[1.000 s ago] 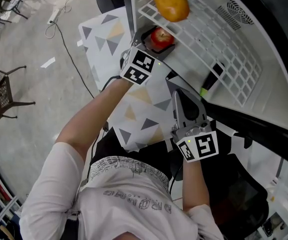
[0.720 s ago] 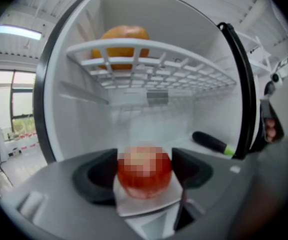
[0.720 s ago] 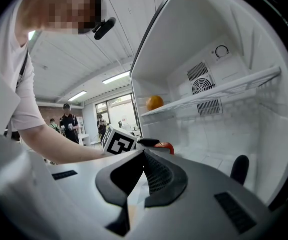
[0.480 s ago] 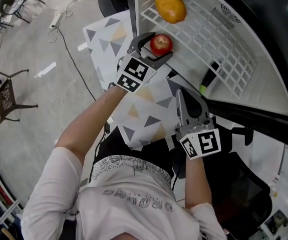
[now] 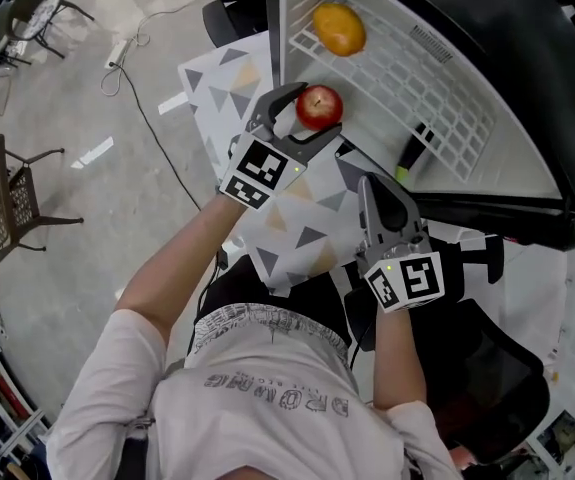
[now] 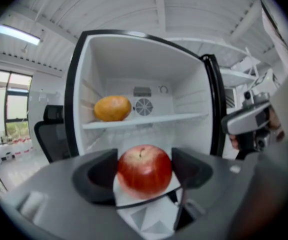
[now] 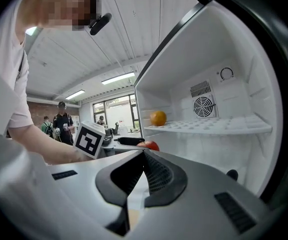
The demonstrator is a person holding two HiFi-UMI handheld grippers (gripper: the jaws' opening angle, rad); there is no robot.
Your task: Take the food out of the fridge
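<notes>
At upper centre of the head view, the left gripper (image 5: 312,111) pinches the red apple (image 6: 144,170) just outside the fridge (image 5: 527,118) (one fruit about out, I'd say). The right gripper (image 5: 379,190) hangs below, pressed together, empty. The orange (image 5: 338,28) sits on the shelf, not yet fetched.

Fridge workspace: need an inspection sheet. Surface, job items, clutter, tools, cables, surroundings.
Surface: table with a triangle-pattern cloth in front of the open fridge; white shelf inside.
Job's things: red apple held in front of the fridge; orange on the shelf.
Clutter: dark item with a green end by the shelf, unidentified.
Tools: left tool shut on the apple; right tool shut, nothing between its jaws, above the cloth.
Cables: floor cable running from a power strip towards the table.
Surroundings: metal chair, office chair, people standing in the background.
</notes>
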